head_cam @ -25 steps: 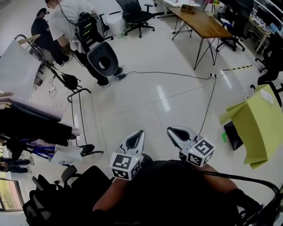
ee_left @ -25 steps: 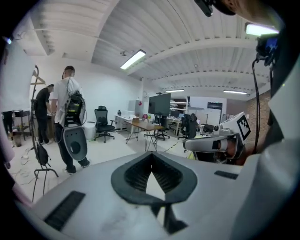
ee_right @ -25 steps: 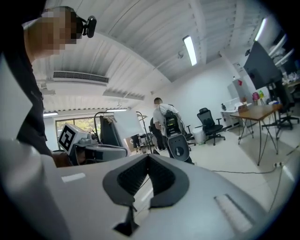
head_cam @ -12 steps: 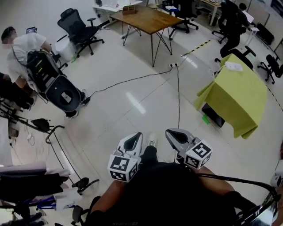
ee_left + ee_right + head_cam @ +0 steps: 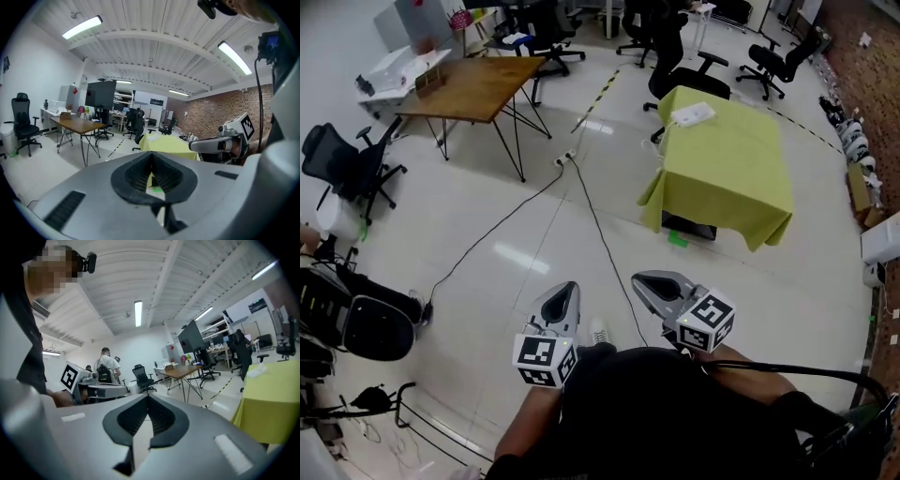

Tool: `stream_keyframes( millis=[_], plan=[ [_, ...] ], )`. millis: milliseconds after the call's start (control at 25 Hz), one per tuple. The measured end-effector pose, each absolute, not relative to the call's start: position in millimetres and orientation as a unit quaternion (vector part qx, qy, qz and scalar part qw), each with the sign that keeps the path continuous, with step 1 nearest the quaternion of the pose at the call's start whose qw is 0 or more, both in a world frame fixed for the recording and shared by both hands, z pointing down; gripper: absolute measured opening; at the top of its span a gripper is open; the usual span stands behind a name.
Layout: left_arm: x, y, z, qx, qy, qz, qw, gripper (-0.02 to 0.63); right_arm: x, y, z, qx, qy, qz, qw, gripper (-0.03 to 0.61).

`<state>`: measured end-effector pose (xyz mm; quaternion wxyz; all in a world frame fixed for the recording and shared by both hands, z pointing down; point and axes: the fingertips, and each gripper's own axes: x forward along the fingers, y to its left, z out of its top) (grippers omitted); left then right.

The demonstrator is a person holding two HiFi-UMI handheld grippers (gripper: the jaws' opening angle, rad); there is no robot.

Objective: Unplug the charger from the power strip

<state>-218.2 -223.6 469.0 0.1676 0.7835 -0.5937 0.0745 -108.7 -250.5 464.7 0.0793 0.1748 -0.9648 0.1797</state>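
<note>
A white power strip [image 5: 692,114] lies on top of the yellow-green covered table [image 5: 741,178], far ahead of me in the head view. I cannot make out a charger on it from here. My left gripper [image 5: 562,295] and right gripper [image 5: 649,281] are held side by side close to my body, well short of the table. Both are shut with nothing between the pads. In the left gripper view the shut left gripper [image 5: 151,161] points toward the green table [image 5: 164,140]. In the right gripper view the green table [image 5: 274,408] fills the right edge, with the white strip [image 5: 258,371] on it.
A black cable [image 5: 591,216] runs across the glossy floor from a floor socket [image 5: 564,159] toward my feet. A wooden table [image 5: 469,84] stands at the upper left. Office chairs [image 5: 680,80] stand behind the green table. A person [image 5: 105,366] stands far off.
The view has swung round: the green table went from the right edge to the upper middle, and the wooden table to the upper left. Both grippers stayed shut in front of my body.
</note>
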Motion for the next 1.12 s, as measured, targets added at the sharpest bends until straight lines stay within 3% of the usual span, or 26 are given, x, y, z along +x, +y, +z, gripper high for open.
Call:
stream_keyframes(
  millis=[560, 1120],
  plan=[
    [-271.5, -333.9, 472.9, 0.831, -0.524, 0.085, 0.164, 0.006, -130.1, -347.0, 469.1, 0.284, -0.937, 0.190, 0.071, 0.003],
    [-196.3, -393.5, 477.4, 0.880, -0.435, 0.093, 0.165, 0.006, -60.1, -383.1, 466.4, 0.380, -0.904, 0.188, 0.056, 0.002]
  ],
)
